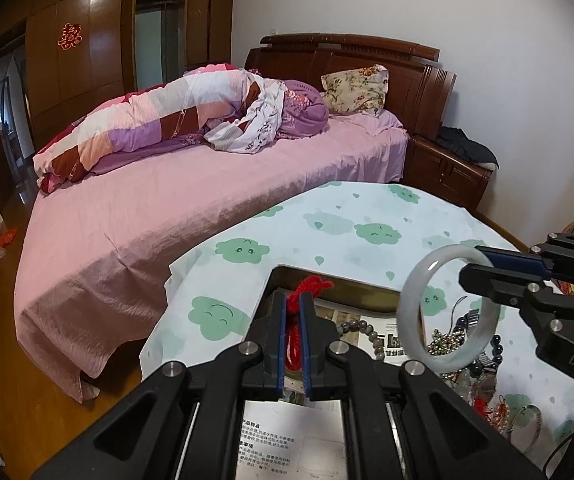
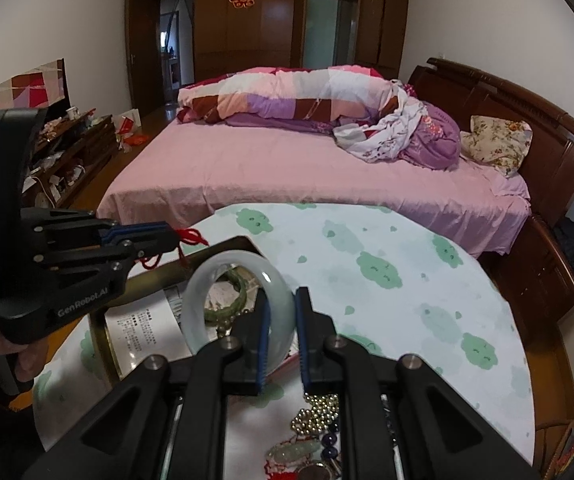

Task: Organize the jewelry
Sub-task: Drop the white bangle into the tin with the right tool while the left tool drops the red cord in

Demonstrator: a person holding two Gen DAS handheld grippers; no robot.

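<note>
My left gripper [image 1: 294,300] is shut on a red cord [image 1: 307,287] and hangs over the open metal box [image 1: 319,276], whose floor is lined with printed paper. In the right wrist view the same gripper [image 2: 173,236] comes in from the left with the red cord [image 2: 191,237] trailing off its tips. My right gripper [image 2: 281,300] is shut on a pale white jade bangle [image 2: 207,280], held upright above the box edge [image 2: 207,254]. The bangle [image 1: 411,300] also shows at the right of the left wrist view, pinched by the right gripper [image 1: 477,258]. A green bead bracelet [image 2: 231,304] lies in the box.
A heap of loose jewelry [image 2: 319,412] with gold beads, dark beads and a jade pendant lies on the cloud-print tablecloth [image 2: 387,264]. Beyond the round table stands a bed with a pink sheet [image 2: 287,160]. A hand [image 2: 15,356] grips the left tool's handle.
</note>
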